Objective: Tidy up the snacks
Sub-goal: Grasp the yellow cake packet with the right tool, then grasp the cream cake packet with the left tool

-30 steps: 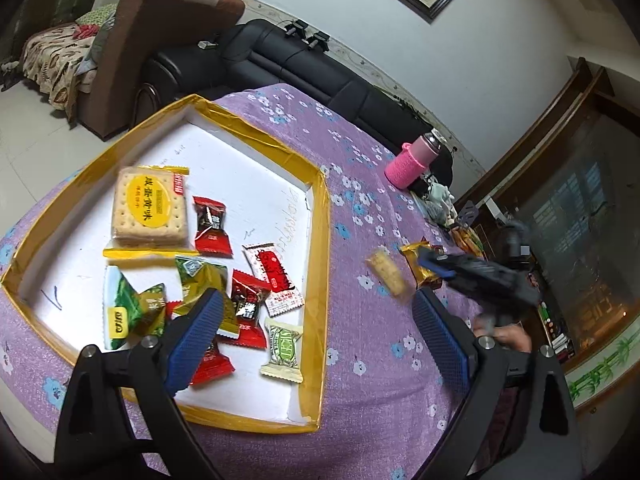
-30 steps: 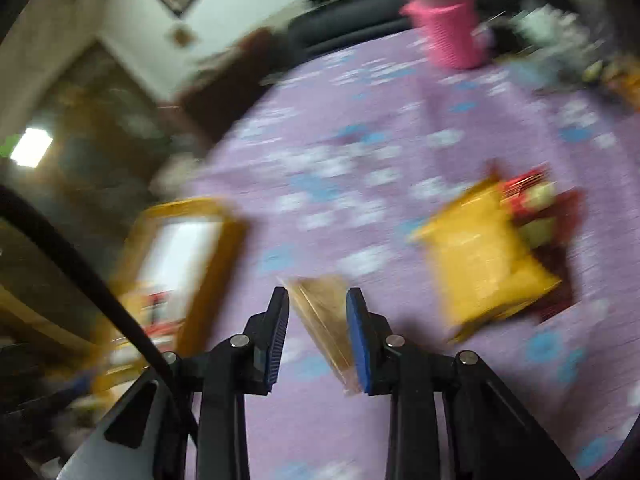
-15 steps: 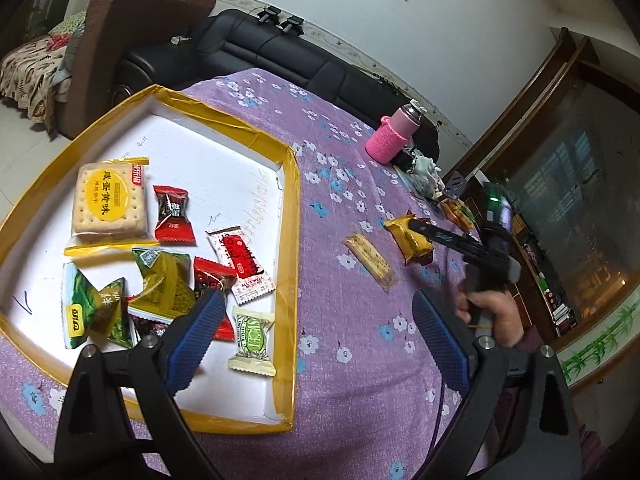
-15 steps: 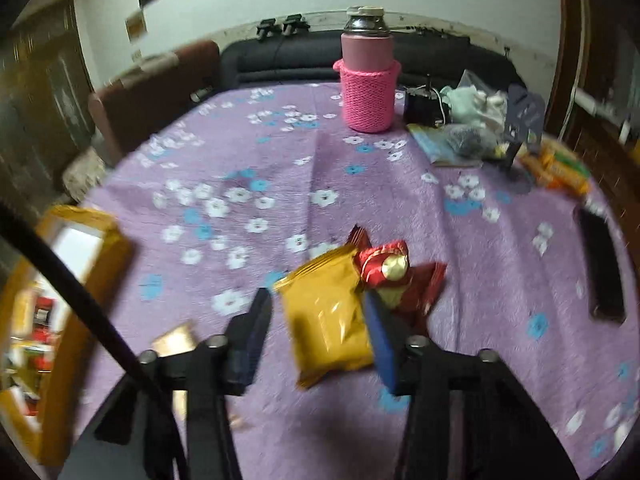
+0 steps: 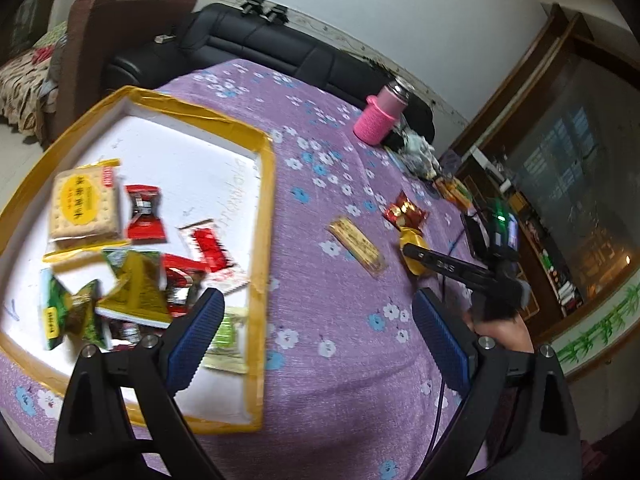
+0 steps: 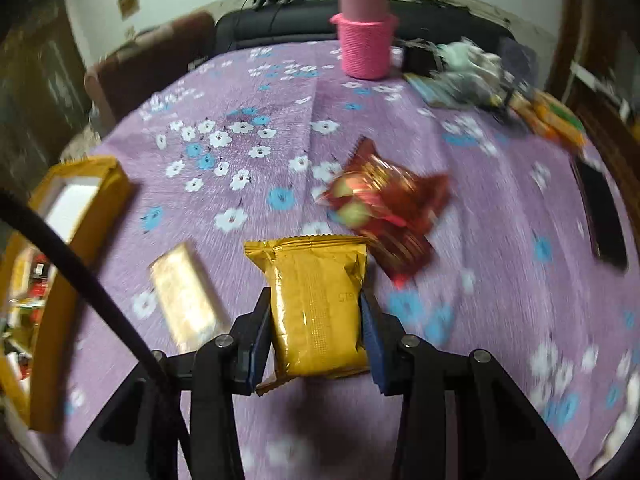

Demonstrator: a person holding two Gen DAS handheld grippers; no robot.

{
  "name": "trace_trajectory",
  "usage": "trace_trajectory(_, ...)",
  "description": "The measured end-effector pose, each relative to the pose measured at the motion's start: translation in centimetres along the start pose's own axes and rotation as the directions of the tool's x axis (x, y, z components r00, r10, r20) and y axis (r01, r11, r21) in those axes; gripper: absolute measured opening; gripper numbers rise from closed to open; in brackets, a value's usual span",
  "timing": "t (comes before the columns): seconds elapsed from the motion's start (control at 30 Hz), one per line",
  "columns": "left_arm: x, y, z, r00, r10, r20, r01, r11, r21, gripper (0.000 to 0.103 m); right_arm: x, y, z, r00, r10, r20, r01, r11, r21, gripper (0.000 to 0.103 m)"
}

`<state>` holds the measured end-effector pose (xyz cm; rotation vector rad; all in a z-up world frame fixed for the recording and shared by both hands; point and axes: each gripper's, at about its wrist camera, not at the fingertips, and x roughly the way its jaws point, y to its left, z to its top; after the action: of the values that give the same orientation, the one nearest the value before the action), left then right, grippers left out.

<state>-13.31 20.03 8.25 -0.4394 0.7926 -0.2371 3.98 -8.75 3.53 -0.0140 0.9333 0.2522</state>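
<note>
Purple flowered cloth covers the bench [image 6: 280, 92], with a black sofa [image 5: 256, 48] and a brown armchair [image 5: 120, 20] behind it and dark wood cabinets to one side. A pink flask [image 6: 364, 36] stands at the far edge beside a heap of clutter.

A second ago the right tongs [image 6: 316, 320] pinched the thin gold bar [image 6: 184, 300]; that bar now lies loose on the cloth, short of the tray [image 5: 264, 200]. The right tongs have since swung to the yellow packet [image 6: 320, 300] and are closing on it, the packet between the jaws and both pads at its sides. A red foil snack [image 6: 384, 208] lies just beyond it.

So, as I judge it, the bar was dropped outside the tray and is yet to be sorted, along with the red snack. The packet looks to be next for carrying.

The left tongs [image 5: 316, 336] hang wide and empty over the tray's near corner, where about 10 snacks [image 5: 140, 216] already lie.
</note>
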Motion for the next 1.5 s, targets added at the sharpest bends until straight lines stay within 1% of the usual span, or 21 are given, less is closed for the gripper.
trace_trajectory(0.13, 2.4, -3.0, 0.3, 0.998, -0.001, -0.06, 0.004, 0.998, 0.06, 0.095, -1.7, -0.8, -2.0, 0.996, -0.025, 0.08, 0.024, 1.0, 0.018, 0.041)
trace_trajectory(0.27, 6.1, -5.6, 0.8, 0.991, -0.002, -0.13, 0.017, 0.994, 0.112, 0.095, -1.8, -2.4, -2.6, 0.993, 0.026, 0.118, -0.035, 0.997, 0.072, 0.041)
trace_trajectory(0.33, 8.4, -6.0, 1.5, 0.988, 0.026, -0.151, -0.008, 0.994, 0.112, 0.092, -1.7, -2.9, -2.6, 0.992, 0.048, 0.116, -0.059, 0.995, 0.085, 0.041)
trace_trajectory(0.37, 9.8, -6.0, 1.8, 0.985, 0.049, -0.165, -0.031, 0.994, 0.106, 0.088, -1.8, -3.3, -2.7, 0.991, 0.061, 0.119, -0.072, 0.993, 0.092, 0.041)
trace_trajectory(0.43, 11.8, -6.1, 2.3, 0.979, 0.077, -0.188, -0.059, 0.993, 0.1, 0.084, -1.8, -3.8, -3.0, 0.991, 0.069, 0.116, -0.082, 0.991, 0.105, 0.041)
trace_trajectory(0.53, 14.7, -6.7, 3.1, 0.971, 0.149, -0.189, -0.125, 0.983, 0.132, 0.084, -1.6, -4.6, -3.0, 0.989, 0.095, 0.11, -0.111, 0.983, 0.144, 0.041)
trace_trajectory(0.67, 17.6, -7.6, 3.8, 0.954, 0.242, -0.177, -0.206, 0.959, 0.196, 0.084, -1.7, -5.2, -2.9, 0.988, 0.113, 0.108, -0.131, 0.976, 0.175, 0.041)
trace_trajectory(0.8, 20.4, -7.8, 4.2, 0.928, 0.329, -0.177, -0.281, 0.927, 0.247, 0.084, -1.9, -5.5, -2.9, 0.987, 0.118, 0.109, -0.137, 0.972, 0.191, 0.041)
trace_trajectory(0.83, 21.3, -7.7, 4.2, 0.913, 0.359, -0.193, -0.303, 0.915, 0.268, 0.084, -1.8, -5.6, -2.9, 0.987, 0.119, 0.109, -0.139, 0.971, 0.194, 0.041)
trace_trajectory(0.9, 22.0, -8.1, 4.1, 0.902, 0.401, -0.16, -0.333, 0.883, 0.332, 0.085, -1.8, -5.7, -3.0, 0.987, 0.12, 0.108, -0.14, 0.969, 0.203, 0.041)
trace_trajectory(0.93, 21.8, -8.0, 4.0, 0.909, 0.389, -0.151, -0.324, 0.885, 0.333, 0.079, -1.8, -5.8, -3.0, 0.987, 0.119, 0.108, -0.139, 0.969, 0.205, 0.041)
trace_trajectory(0.97, 21.5, -8.0, 4.0, 0.913, 0.384, -0.138, -0.321, 0.884, 0.34, 0.065, -1.8, -5.8, -3.0, 0.987, 0.118, 0.107, -0.138, 0.969, 0.206, 0.041)
trace_trajectory(1.03, 21.0, -7.9, 3.9, 0.918, 0.376, -0.127, -0.311, 0.88, 0.36, 0.049, -1.8, -5.7, -3.1, 0.988, 0.113, 0.107, -0.133, 0.97, 0.204, 0.041)
trace_trajectory(1.1, 20.5, -7.8, 3.8, 0.917, 0.381, -0.117, -0.315, 0.872, 0.374, 0.045, -1.8, -5.5, -3.1, 0.989, 0.105, 0.107, -0.125, 0.973, 0.195, 0.041)
trace_trajectory(1.17, 20.2, -7.5, 3.6, 0.921, 0.374, -0.113, -0.31, 0.875, 0.372, 0.045, -1.8, -5.4, -3.1, 0.989, 0.102, 0.106, -0.121, 0.974, 0.19, 0.041)
trace_trajectory(1.23, 19.4, -7.1, 3.1, 0.926, 0.36, -0.114, -0.3, 0.885, 0.355, 0.045, -1.8, -5.3, -3.1, 0.989, 0.099, 0.107, -0.118, 0.976, 0.183, 0.041)
trace_trajectory(1.37, 18.9, -7.2, 2.3, 0.927, 0.358, -0.107, -0.302, 0.886, 0.353, 0.048, -1.7, -4.8, -3.2, 0.99, 0.085, 0.111, -0.102, 0.981, 0.162, 0.041)
trace_trajectory(1.4, 18.8, -7.3, 2.0, 0.928, 0.357, -0.105, -0.302, 0.888, 0.348, 0.05, -1.7, -4.7, -3.2, 0.991, 0.08, 0.111, -0.097, 0.983, 0.158, 0.041)
trace_trajectory(1.43, 18.7, -7.3, 1.9, 0.928, 0.357, -0.107, -0.302, 0.887, 0.348, 0.056, -1.7, -4.7, -3.2, 0.991, 0.077, 0.112, -0.094, 0.983, 0.156, 0.041)
trace_trajectory(1.47, 18.6, -7.4, 1.7, 0.926, 0.36, -0.109, -0.303, 0.886, 0.352, 0.065, -1.7, -4.7, -3.2, 0.991, 0.076, 0.113, -0.093, 0.984, 0.154, 0.041)
trace_trajectory(1.5, 18.6, -7.5, 1.4, 0.925, 0.363, -0.114, -0.303, 0.884, 0.357, 0.07, -1.7, -4.7, -3.2, 0.991, 0.076, 0.113, -0.093, 0.984, 0.154, 0.041)
